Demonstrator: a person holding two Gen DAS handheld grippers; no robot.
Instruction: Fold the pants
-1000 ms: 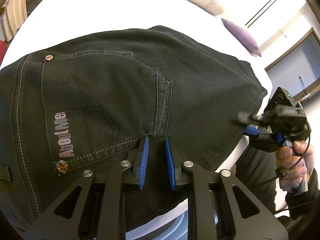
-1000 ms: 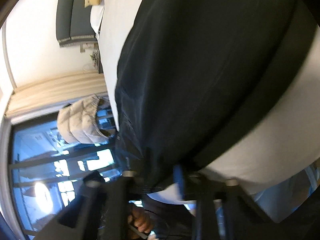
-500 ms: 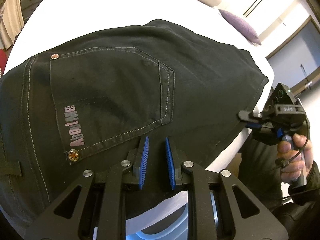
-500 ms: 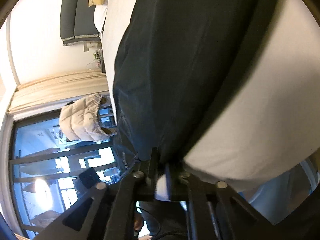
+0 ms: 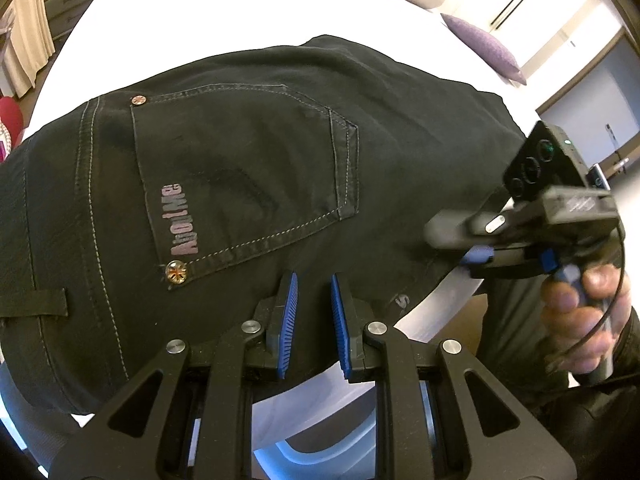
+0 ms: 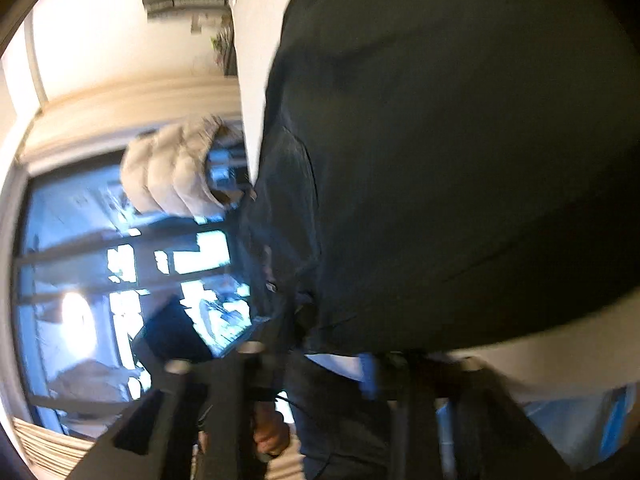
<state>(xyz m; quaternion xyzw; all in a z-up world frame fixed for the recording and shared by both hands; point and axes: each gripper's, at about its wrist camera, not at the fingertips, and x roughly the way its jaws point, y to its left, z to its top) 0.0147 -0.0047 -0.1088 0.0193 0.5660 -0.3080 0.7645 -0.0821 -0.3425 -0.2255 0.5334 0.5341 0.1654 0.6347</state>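
we see the right claw (image 5: pixel 452 244) has slid inward along the near border of the black denim pants (image 5: pixel 248 184), which lie spread on the white bed (image 5: pixel 200 20) with the stitched back pocket (image 5: pixel 248 168) facing up; a second ago that claw sat out at the far corner of the cloth, and now it is much nearer the left claw (image 5: pixel 314 304). its jaws have just been closing, and from the left wrist view they look nearly together at the cloth's edge, but we cannot tell whether fabric is actually caught between them (the upper finger covers the spot). we judge this to be a fresh bite on the border, setting up the lift for a fold, though no fold has begun and the pants have stayed flat. the left claw has barely shifted: its blue ribbed pads (image 5: pixel 288 312) stand a narrow way apart over the near edge, dark cloth fills the gap, and we cannot say whether it is pinched or merely lies beneath. the hand (image 5: pixel 580 320) on the right claw's handle is cut off by the frame. the right wrist view is smeared by motion, so its own fingers near the bottom are hard to make out and the pants (image 6: pixel 460 140) read only as a dark mass. the legs run out of view, so we cannot see how they lie.
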